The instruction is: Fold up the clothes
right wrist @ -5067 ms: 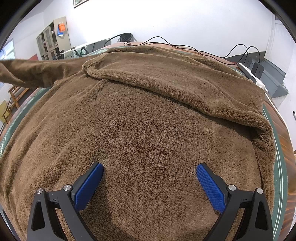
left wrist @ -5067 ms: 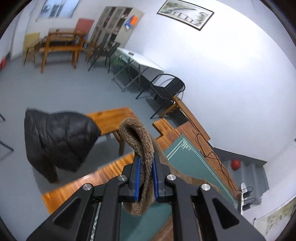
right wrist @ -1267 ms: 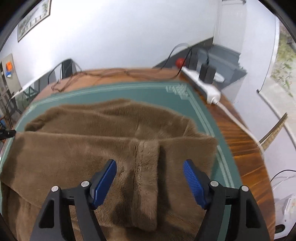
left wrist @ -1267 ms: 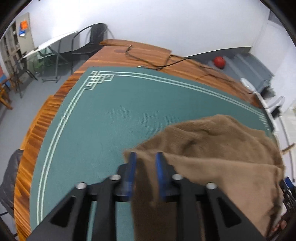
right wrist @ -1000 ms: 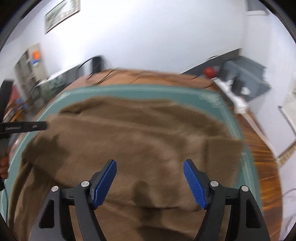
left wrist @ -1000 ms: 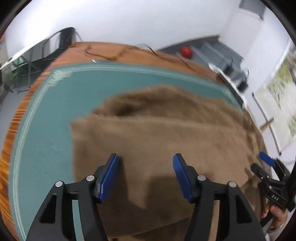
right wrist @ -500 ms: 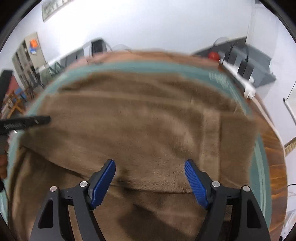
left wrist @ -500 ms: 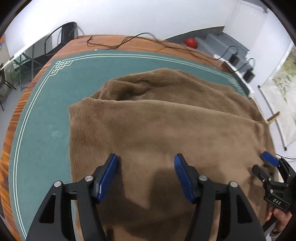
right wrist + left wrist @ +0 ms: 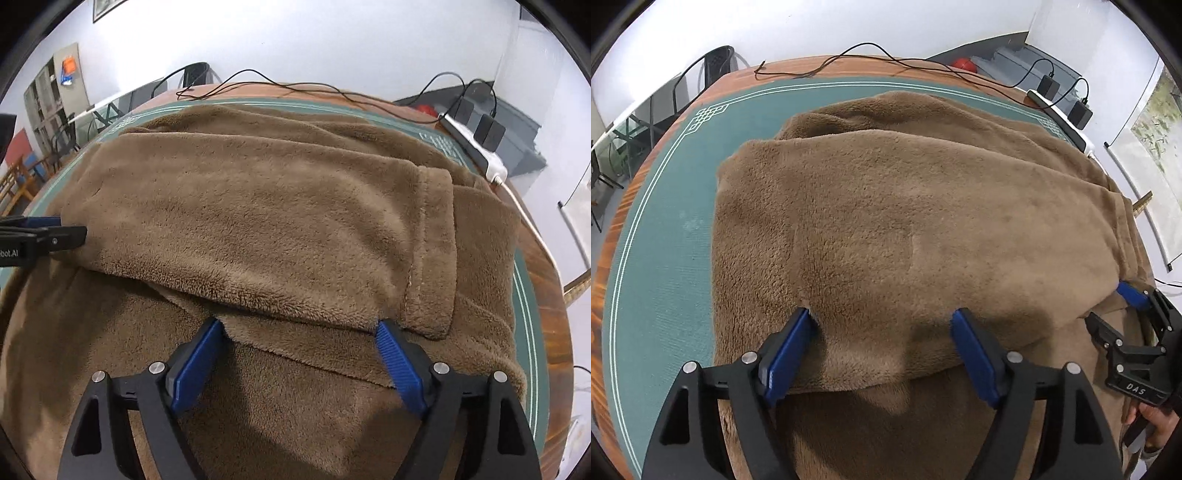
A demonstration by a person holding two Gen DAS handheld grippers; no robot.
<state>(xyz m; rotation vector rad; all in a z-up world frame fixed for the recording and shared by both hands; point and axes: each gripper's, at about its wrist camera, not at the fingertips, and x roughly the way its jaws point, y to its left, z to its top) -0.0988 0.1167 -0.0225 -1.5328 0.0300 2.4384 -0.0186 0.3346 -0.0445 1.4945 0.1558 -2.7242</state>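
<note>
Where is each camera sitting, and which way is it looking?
Left wrist view: sits on the left gripper, looking forward over the fuzzy brown garment; its own blue-padded fingers show, spread open, plus the right gripper.
Right wrist view: sits on the right gripper, facing the garment's folded sleeve cuff; its fingers show, open.
Both share the garment, green table mat and black cable.

Your garment (image 9: 905,229) fills mid-frame on the mat (image 9: 665,229), its folded flap (image 9: 258,221) lying on top. Your left gripper (image 9: 882,350) sits lower centre, your right gripper (image 9: 1126,321) at lower right. A cable (image 9: 849,59) runs along the top.
</note>
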